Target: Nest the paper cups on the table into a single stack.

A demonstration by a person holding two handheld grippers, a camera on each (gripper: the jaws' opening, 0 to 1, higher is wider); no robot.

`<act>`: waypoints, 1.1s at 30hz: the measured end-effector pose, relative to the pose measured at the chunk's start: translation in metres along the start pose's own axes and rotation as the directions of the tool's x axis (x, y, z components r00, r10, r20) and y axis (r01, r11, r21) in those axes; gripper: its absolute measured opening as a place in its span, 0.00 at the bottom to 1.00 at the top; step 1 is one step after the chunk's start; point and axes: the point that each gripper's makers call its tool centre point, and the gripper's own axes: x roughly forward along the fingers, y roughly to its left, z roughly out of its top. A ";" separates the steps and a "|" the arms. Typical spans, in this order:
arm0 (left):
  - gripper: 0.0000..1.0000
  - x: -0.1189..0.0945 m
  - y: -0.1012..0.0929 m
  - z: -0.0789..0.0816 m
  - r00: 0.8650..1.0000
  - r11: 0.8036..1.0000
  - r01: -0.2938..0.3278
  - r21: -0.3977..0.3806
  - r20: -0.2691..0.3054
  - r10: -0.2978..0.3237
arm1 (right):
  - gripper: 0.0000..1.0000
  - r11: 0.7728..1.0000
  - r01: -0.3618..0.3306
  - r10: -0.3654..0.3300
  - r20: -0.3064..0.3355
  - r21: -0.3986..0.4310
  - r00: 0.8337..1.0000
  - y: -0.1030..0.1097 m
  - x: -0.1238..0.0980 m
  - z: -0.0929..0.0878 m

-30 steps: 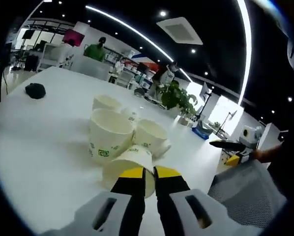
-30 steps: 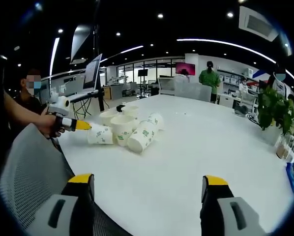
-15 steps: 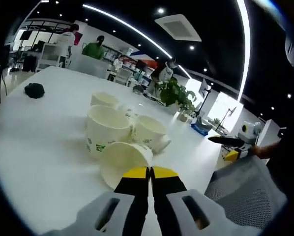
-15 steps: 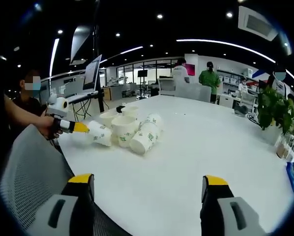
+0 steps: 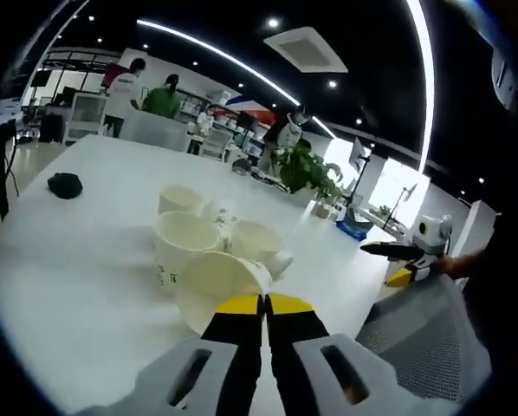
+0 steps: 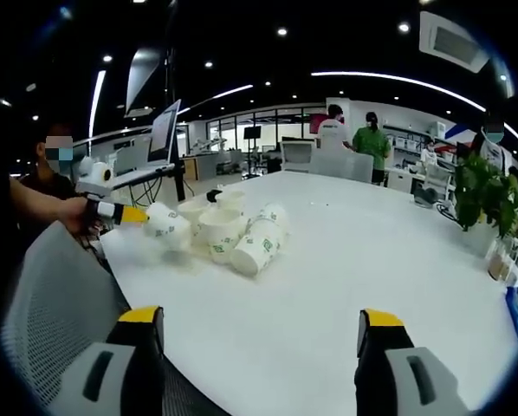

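One cup [image 5: 214, 290] tilted, mouth away from left tool [image 5: 265, 304].

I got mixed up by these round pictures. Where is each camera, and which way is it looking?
Left gripper view: rides the left gripper, looking along its shut jaws at the held cup, with the right gripper far across.
Right gripper view: rides the right gripper, jaws wide open, facing across the table; a hand holds the left gripper.
Both share the cups.
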 end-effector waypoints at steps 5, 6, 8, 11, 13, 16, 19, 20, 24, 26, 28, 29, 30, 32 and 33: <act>0.00 -0.007 -0.010 0.023 0.999 0.996 -0.019 0.083 0.027 0.016 | 0.94 1.000 -0.002 0.002 -0.001 -0.002 1.000 0.000 0.000 0.000; 0.00 -0.008 -0.013 0.029 0.999 0.995 -0.019 0.094 0.033 0.016 | 0.94 1.000 -0.002 0.002 -0.002 -0.002 1.000 0.000 0.000 0.000; 0.00 -0.009 -0.018 0.037 0.999 0.994 -0.019 0.109 0.042 0.015 | 0.94 1.000 -0.004 0.004 -0.002 -0.004 1.000 0.000 0.000 0.000; 0.00 -0.010 -0.023 0.050 0.999 0.992 -0.026 0.124 0.046 0.020 | 0.95 1.000 -0.005 0.005 0.000 -0.006 1.000 0.001 0.000 0.000; 0.00 -0.010 -0.024 0.057 0.999 0.991 -0.030 0.132 0.047 0.024 | 0.95 1.000 -0.006 0.006 0.000 -0.008 1.000 0.001 0.000 0.000; 0.00 -0.009 -0.027 0.070 0.998 0.989 -0.025 0.145 0.057 0.017 | 0.95 1.000 -0.010 0.010 -0.002 -0.009 1.000 0.001 0.000 0.000; 0.00 -0.008 -0.030 0.081 0.999 0.983 -0.015 0.183 0.054 0.005 | 0.95 1.000 -0.011 0.011 -0.005 -0.009 1.000 0.002 0.000 -0.001; 0.00 -0.008 -0.031 0.084 0.999 0.982 -0.012 0.189 0.053 0.002 | 0.95 1.000 -0.010 0.010 -0.004 -0.009 1.000 0.002 0.000 -0.001; 0.00 -0.006 -0.034 0.098 0.999 0.974 0.004 0.227 0.041 -0.014 | 0.95 1.000 -0.008 0.008 -0.004 -0.009 1.000 0.001 0.000 0.000; 0.00 -0.005 -0.035 0.104 0.999 0.969 0.011 0.246 0.031 -0.019 | 0.95 1.000 -0.006 0.006 -0.002 -0.008 1.000 0.001 0.000 0.000; 0.00 -0.004 -0.036 0.111 0.999 0.966 0.017 0.258 0.029 -0.025 | 0.95 1.000 -0.005 0.005 -0.002 -0.008 1.000 0.001 0.000 0.000; 0.00 -0.003 -0.036 0.113 0.999 0.965 0.021 0.262 0.027 -0.029 | 0.95 1.000 -0.004 0.004 -0.001 -0.008 1.000 0.001 0.000 0.000; 0.00 -0.002 -0.037 0.116 0.999 0.963 0.029 0.269 0.022 -0.036 | 0.95 1.000 -0.003 0.003 -0.001 -0.008 1.000 0.001 0.000 0.001; 0.00 -0.001 -0.038 0.118 0.999 0.958 0.037 0.283 0.005 -0.039 | 0.94 1.000 -0.002 0.002 -0.002 -0.007 1.000 0.001 0.000 0.000; 0.00 0.000 -0.039 0.118 0.999 0.952 0.041 0.304 -0.010 -0.040 | 0.94 1.000 -0.002 0.002 -0.002 -0.008 1.000 0.001 0.000 0.000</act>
